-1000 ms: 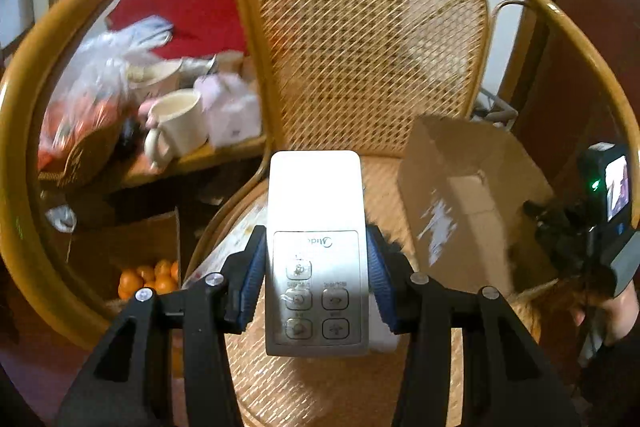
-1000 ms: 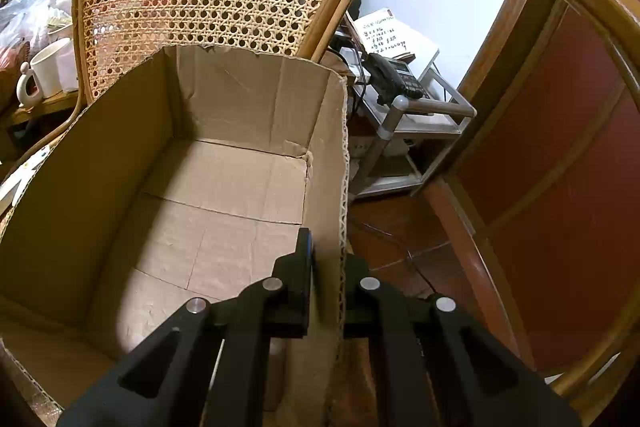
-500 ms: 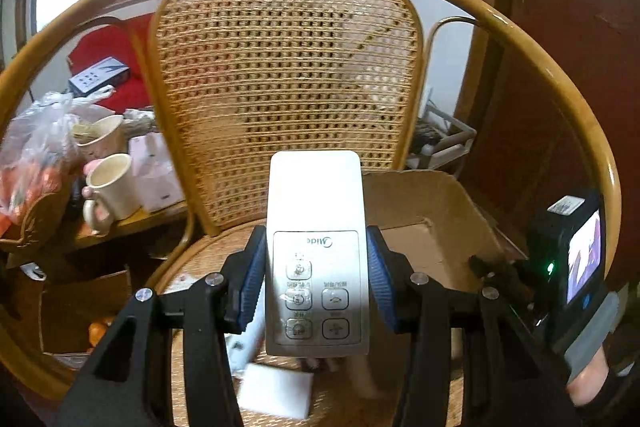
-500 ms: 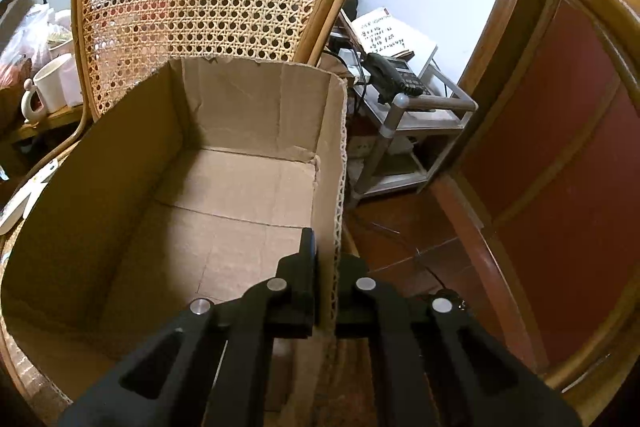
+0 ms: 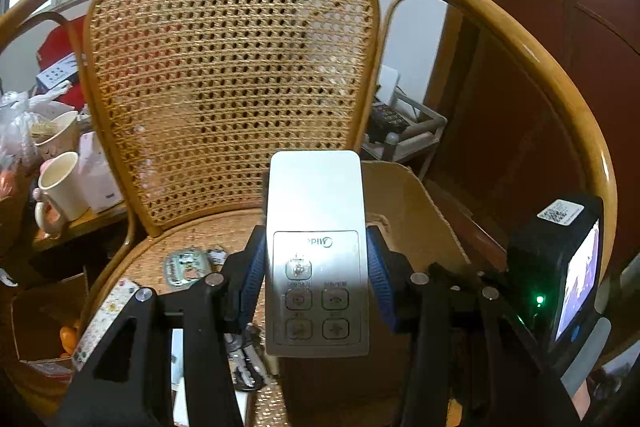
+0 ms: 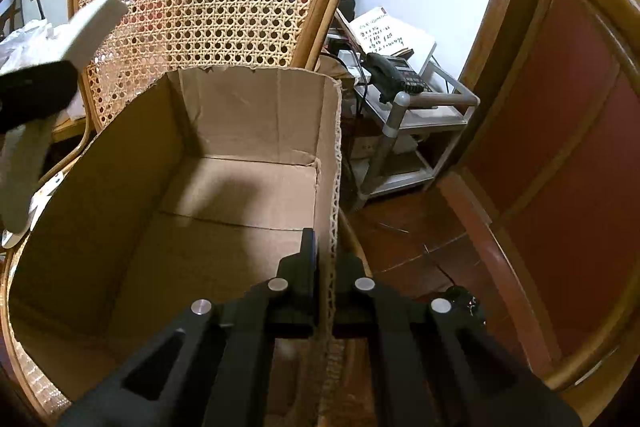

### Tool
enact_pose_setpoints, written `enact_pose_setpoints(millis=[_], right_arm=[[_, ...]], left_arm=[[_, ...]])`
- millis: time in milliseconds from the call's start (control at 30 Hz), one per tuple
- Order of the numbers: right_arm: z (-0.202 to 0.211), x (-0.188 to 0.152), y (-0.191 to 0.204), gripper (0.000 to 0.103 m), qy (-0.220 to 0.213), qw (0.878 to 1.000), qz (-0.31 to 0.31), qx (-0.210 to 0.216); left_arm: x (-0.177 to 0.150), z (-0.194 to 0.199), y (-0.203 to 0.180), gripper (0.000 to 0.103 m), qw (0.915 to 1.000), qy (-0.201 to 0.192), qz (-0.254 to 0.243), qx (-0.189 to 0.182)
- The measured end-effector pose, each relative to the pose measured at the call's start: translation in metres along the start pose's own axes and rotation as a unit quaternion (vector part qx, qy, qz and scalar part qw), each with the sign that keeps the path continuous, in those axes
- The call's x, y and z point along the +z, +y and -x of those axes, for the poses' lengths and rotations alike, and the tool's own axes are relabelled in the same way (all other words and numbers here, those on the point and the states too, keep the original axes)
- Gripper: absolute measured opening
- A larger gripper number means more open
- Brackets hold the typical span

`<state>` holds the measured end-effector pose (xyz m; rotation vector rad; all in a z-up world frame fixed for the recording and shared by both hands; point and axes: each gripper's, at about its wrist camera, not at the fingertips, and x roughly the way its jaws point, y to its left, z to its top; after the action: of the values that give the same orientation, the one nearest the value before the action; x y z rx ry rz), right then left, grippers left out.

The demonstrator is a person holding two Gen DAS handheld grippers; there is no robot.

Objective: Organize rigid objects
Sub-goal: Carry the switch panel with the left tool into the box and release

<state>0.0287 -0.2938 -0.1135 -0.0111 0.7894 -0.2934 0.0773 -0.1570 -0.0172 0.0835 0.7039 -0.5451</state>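
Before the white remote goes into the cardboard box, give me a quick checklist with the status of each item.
1. Left gripper clamped on white rectangular remote control: ok.
2. Right gripper pinching the brown cardboard box wall: ok.
3. Box open at top: ok.
4. Box floor bare where visible: ok.
5. Remote fully above the box opening: cannot tell.
6. Other items on the woven cane chair seat clear of the path: cannot tell.

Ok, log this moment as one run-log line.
left gripper: shut on white remote | right gripper: shut on cardboard box wall | box: empty, on cane chair
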Motion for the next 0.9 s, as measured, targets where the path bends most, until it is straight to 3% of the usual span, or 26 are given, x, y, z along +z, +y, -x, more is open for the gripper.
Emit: enact_pose_setpoints(millis=[267,533,600,667,833,900], right_arm=[[-0.002,-0.003,0.0,0.006,0.0,1.0,0.003,0.005],[-0.003,-0.003,0.001,0.006,0.001,1.0,0.006,0.003],[-0.003,-0.003,0.001,0.006,0.001,1.0,0.006,0.004],[-0.003,-0.003,0.001,0.006,0.002,1.0,0.006,0.004],[-0.005,-0.003,0.002,0.006,0.006,1.0,0.006,0.002],[-0.005,-0.003,0.002,0.006,0.006,1.0,0.006,0.002]], left_arm=[[-0.007,-0.024,-0.01,0.047,0.9985,0.05,-0.008,-0.019],[-0.011,-0.03,-0.01,0.048,0.9966,0.078,-0.027,0.012],[-0.012,-0.029,-0.01,0.055,0.9964,0.076,-0.035,0.014],[-0.011,-0.024,-0.01,0.075,0.9966,0.065,-0.043,0.025],[-0.009,-0.008,-0.002,0.096,0.9974,0.045,-0.041,0.039],[-0.009,-0.002,0.004,0.097,0.9971,0.04,-0.039,0.051]])
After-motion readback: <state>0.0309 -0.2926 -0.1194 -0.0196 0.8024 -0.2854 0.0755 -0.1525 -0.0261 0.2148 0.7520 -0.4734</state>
